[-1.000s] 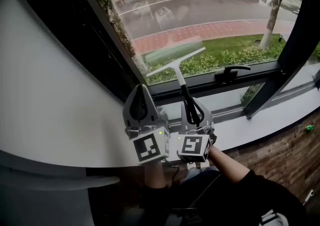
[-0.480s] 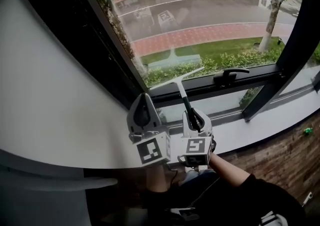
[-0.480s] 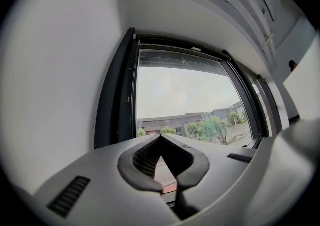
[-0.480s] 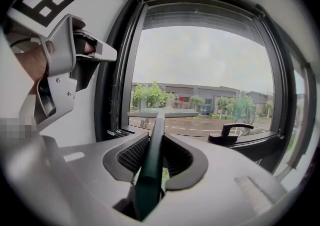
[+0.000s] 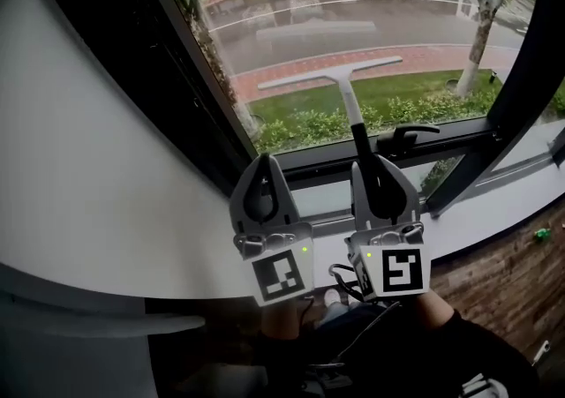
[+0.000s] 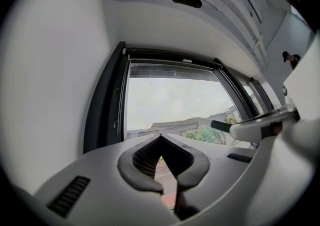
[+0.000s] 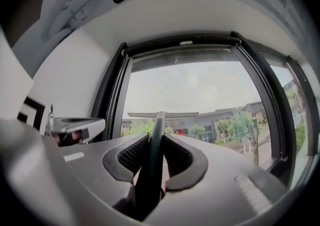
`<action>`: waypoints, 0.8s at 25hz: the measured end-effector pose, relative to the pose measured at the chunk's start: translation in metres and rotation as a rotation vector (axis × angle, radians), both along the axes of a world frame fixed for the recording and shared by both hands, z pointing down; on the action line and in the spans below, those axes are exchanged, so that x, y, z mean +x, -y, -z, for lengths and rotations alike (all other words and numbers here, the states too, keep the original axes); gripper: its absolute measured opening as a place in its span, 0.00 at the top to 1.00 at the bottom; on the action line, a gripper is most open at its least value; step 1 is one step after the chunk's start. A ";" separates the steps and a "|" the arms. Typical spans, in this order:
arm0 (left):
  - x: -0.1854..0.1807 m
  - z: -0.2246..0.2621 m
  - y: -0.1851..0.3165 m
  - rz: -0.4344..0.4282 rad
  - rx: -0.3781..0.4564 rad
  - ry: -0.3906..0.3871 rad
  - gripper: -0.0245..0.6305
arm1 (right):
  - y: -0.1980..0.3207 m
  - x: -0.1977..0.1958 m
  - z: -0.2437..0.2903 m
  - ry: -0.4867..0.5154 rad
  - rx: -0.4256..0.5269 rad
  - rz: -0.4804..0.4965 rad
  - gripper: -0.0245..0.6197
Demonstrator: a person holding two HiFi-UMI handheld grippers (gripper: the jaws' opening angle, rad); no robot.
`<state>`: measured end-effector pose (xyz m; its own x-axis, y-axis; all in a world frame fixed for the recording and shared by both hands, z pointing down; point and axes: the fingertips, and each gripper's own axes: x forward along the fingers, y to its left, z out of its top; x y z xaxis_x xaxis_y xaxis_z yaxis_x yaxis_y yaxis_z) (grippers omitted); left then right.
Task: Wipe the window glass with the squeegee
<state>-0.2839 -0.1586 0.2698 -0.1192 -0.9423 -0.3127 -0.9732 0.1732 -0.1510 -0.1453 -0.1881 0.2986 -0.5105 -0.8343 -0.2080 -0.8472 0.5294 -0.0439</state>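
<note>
Since the squeegee [image 5: 346, 98] is judged light and stiff (its blade edge probably soft), it is clamped low on its dark handle by the right gripper [image 5: 378, 177], while the left gripper [image 5: 262, 179] is seen closed on nothing.

I can't make out any words, numbers or brand names from here. The only printed marks in my feed are the black-and-white square patterns on the left claw [image 5: 262, 163] and the right claw [image 5: 376, 168], and they carry no letters.
</note>
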 end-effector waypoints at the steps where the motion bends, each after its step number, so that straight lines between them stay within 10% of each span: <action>1: 0.006 0.006 -0.001 -0.012 0.021 0.000 0.96 | -0.002 0.005 0.018 0.017 0.049 -0.003 0.81; 9: 0.049 0.048 -0.011 -0.113 0.138 0.063 0.96 | -0.020 0.028 0.111 0.109 0.334 0.011 0.81; 20: 0.058 0.080 -0.026 -0.141 0.244 0.081 0.96 | -0.029 0.032 0.125 0.078 0.393 0.001 0.81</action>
